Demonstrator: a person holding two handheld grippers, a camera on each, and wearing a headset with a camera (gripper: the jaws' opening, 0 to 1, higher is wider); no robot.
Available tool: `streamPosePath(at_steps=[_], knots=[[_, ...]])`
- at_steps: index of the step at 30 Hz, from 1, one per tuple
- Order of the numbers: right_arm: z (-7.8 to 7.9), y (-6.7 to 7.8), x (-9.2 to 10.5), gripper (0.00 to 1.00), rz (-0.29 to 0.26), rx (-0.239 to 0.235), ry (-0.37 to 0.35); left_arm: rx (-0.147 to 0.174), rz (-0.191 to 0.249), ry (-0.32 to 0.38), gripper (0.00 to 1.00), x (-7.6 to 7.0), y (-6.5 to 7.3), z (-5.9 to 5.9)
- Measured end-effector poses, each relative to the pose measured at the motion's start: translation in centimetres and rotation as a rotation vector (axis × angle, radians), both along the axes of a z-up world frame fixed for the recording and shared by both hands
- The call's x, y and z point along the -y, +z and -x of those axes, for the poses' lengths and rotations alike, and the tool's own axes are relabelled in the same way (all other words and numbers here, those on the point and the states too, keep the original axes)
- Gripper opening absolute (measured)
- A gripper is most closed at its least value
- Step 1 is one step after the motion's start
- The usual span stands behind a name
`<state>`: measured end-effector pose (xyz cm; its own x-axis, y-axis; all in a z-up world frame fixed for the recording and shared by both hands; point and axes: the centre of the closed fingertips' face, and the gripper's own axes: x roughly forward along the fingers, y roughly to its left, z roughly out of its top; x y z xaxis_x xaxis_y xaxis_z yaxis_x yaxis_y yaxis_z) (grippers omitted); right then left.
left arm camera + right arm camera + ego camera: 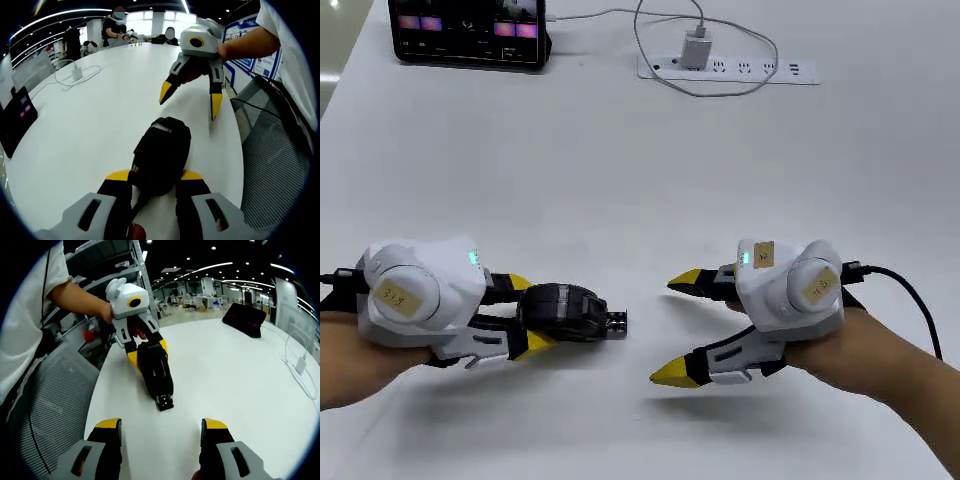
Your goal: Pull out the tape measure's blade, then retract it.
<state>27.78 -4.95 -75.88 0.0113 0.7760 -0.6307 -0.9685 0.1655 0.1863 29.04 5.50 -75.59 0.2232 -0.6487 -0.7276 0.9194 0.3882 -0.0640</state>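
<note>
The black plastic tape measure (565,310) lay on the white table (620,180) at the near left, its long axis running left to right. Its metal blade hook (616,321) sat at the case mouth and pointed right, so the blade looked not yet drawn.

You had the case pinched in your left gripper (528,313). The yellow-tipped jaws were clenched on its two sides at the left end, which left the right end and the hook free. The left gripper view showed the same grip, with the case rising between the tips.

Your right gripper (672,328) sat to the right of the hook, near but clearly apart from it, touching nothing. Its jaws were spread wide and empty, one tip farther from you and one nearer. In the right gripper view the hook lay just ahead of the gap between the tips, roughly centred.

My judgement is that the pull belonged to the right gripper: come in leftward along the case's axis and close on the hook.

Far across the table stood a black tablet (470,30) and a white power strip (740,68), well clear.
</note>
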Motion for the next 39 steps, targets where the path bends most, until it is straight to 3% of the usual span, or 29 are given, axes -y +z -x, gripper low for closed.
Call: streamPosePath(at_steps=[4, 6, 7, 10, 16, 39], knots=[[-0.3, -0.1, -0.4, 0.57, -0.004, 0.009, 0.008, -0.004, -0.001, 0.018, 0.28, -0.1, 0.0, -0.1], [-0.5, -0.1, -0.6, 0.55, -0.004, 0.014, 0.011, 0.014, -0.005, 0.01, 0.27, -0.1, 0.0, -0.2], [-0.5, -0.2, -0.6, 0.54, -0.002, 0.018, 0.015, -0.002, -0.005, 0.013, 0.27, -0.3, 0.1, -0.1], [-0.7, -0.3, -1.0, 0.53, -0.004, 0.019, 0.02, 0.0, -0.006, 0.006, 0.27, -0.3, 0.0, -0.3], [-0.9, -0.7, -1.6, 0.48, -0.012, 0.018, 0.03, 0.016, -0.015, -0.006, 0.27, -0.3, 0.0, -0.3], [-0.9, -0.9, -4.1, 0.33, -0.031, 0.055, 0.095, 0.003, -0.016, -0.029, 0.26, -0.1, -0.2, -0.4]])
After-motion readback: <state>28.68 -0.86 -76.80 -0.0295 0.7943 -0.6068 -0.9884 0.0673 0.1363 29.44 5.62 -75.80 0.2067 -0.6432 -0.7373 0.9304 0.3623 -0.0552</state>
